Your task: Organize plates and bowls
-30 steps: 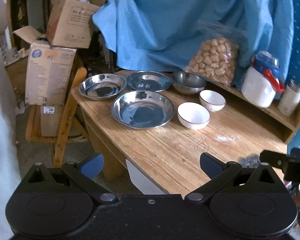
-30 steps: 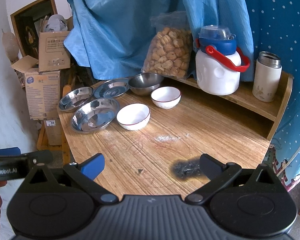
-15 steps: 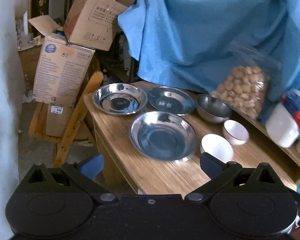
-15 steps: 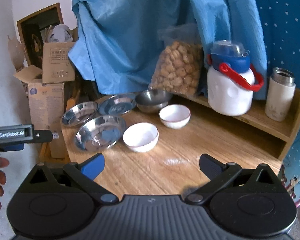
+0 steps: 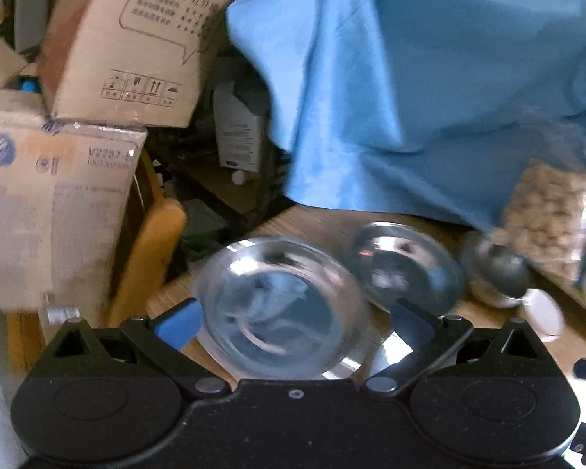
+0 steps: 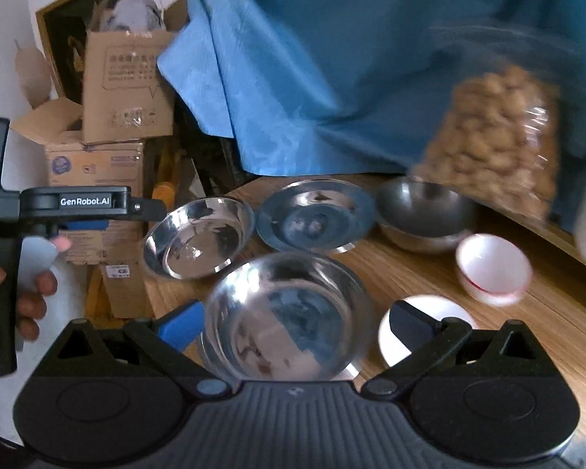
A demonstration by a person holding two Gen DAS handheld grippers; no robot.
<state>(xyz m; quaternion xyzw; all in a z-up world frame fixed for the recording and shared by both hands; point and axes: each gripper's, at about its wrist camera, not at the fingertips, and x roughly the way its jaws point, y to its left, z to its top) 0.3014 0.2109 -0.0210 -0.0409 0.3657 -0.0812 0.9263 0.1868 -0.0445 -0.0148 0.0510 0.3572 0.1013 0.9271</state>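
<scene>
Blue cloth (image 6: 332, 78) hangs behind a wooden table (image 6: 547, 312) crowded with dishes. Three steel plates sit at the table's left end: the near plate (image 6: 289, 316) lies right in front of the right gripper (image 6: 297, 322), the left plate (image 6: 199, 238) is behind it by the table edge, and the far plate (image 6: 316, 215) is next to that, under the cloth. A steel bowl (image 6: 426, 211) stands just right of the far plate, a white bowl (image 6: 492, 269) sits in front of it, and another white bowl (image 6: 429, 312) shows partly behind the right gripper's dark finger.

Both grippers are released, jaws wide apart and holding nothing. The left gripper (image 5: 293, 322) hovers over the left plate (image 5: 281, 305), blurred in its own view; from the right wrist its side shows at the left edge with a hand (image 6: 27, 285) around its grip.

A bag of snacks (image 6: 496, 144) leans on the cloth to the right. Cardboard boxes (image 6: 125, 93) are stacked off the table's left end.
</scene>
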